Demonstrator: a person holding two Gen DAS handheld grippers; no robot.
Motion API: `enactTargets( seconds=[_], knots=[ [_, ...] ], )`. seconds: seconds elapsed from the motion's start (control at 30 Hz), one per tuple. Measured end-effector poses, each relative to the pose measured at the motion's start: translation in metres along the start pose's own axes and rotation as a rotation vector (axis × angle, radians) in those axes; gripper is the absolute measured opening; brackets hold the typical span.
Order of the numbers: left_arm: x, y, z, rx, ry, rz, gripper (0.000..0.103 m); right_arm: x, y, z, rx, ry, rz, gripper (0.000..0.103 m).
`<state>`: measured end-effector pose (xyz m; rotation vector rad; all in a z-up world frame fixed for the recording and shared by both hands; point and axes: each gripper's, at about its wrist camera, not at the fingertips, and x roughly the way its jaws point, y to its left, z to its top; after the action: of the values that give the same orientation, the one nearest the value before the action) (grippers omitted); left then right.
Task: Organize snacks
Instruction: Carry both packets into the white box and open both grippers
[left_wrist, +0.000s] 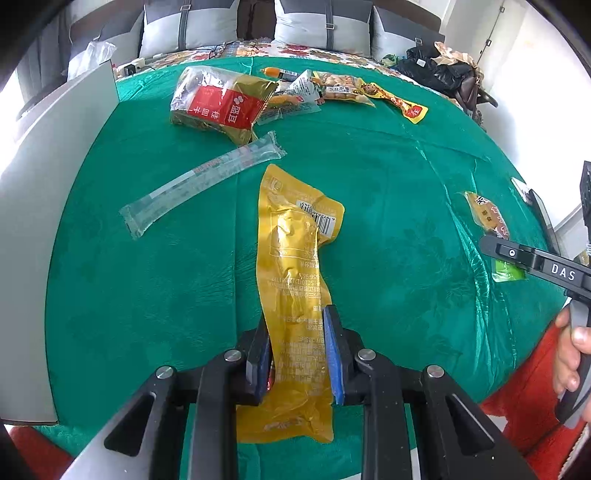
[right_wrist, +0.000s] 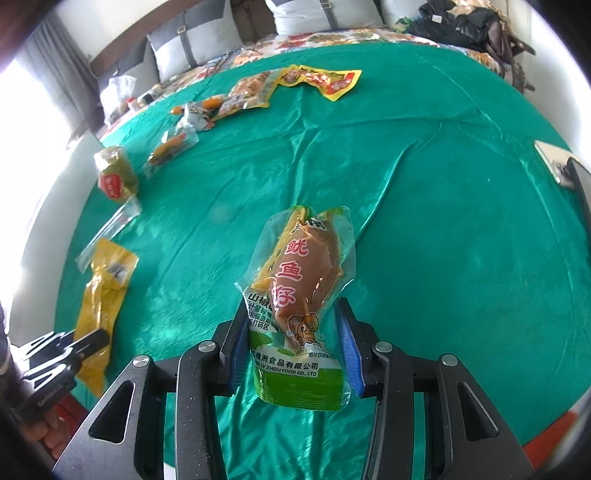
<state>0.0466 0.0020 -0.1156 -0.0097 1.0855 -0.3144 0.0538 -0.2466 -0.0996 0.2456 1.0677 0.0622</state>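
In the left wrist view, my left gripper (left_wrist: 297, 332) is shut on the near end of a long yellow snack packet (left_wrist: 291, 240), which stretches away over the green cloth (left_wrist: 388, 177). The right wrist view shows my right gripper (right_wrist: 291, 332) shut on a clear squid snack packet (right_wrist: 303, 288) with a green bottom; both blue pads meet its sides. From the left wrist view, one of the right gripper's fingers (left_wrist: 517, 254) lies across that squid packet (left_wrist: 487, 216). The yellow packet (right_wrist: 103, 291) and left gripper (right_wrist: 92, 341) also appear at the lower left of the right wrist view.
A red-and-gold bag (left_wrist: 221, 103), a long clear stick packet (left_wrist: 203, 181) and several small packets (left_wrist: 332, 88) lie at the far side of the cloth. A white panel (left_wrist: 55, 221) borders the left. Black bags (left_wrist: 436, 66) sit far right. A flat device (right_wrist: 554, 162) lies at the right edge.
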Motion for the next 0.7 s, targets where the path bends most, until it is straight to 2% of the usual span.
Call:
enactTargets(
  seconds=[0.27, 0.4, 0.57, 0.7],
  knots=[
    [-0.003, 0.003, -0.002, -0.005, -0.018, 0.015, 0.024, -0.004, 0.020, -0.003, -0.043, -0.015, 0.011, 0.045],
    [-0.012, 0.007, -0.002, -0.033, -0.037, -0.005, 0.024, 0.002, 0.025, -0.006, -0.055, 0.003, 0.008, 0.045],
    [-0.047, 0.029, 0.007, -0.130, -0.096, -0.082, 0.024, 0.007, 0.046, -0.006, -0.061, 0.043, 0.042, 0.045],
    [-0.093, 0.069, 0.022, -0.228, -0.180, -0.111, 0.024, 0.001, 0.099, 0.008, -0.141, 0.037, 0.118, 0.045]
  ],
)
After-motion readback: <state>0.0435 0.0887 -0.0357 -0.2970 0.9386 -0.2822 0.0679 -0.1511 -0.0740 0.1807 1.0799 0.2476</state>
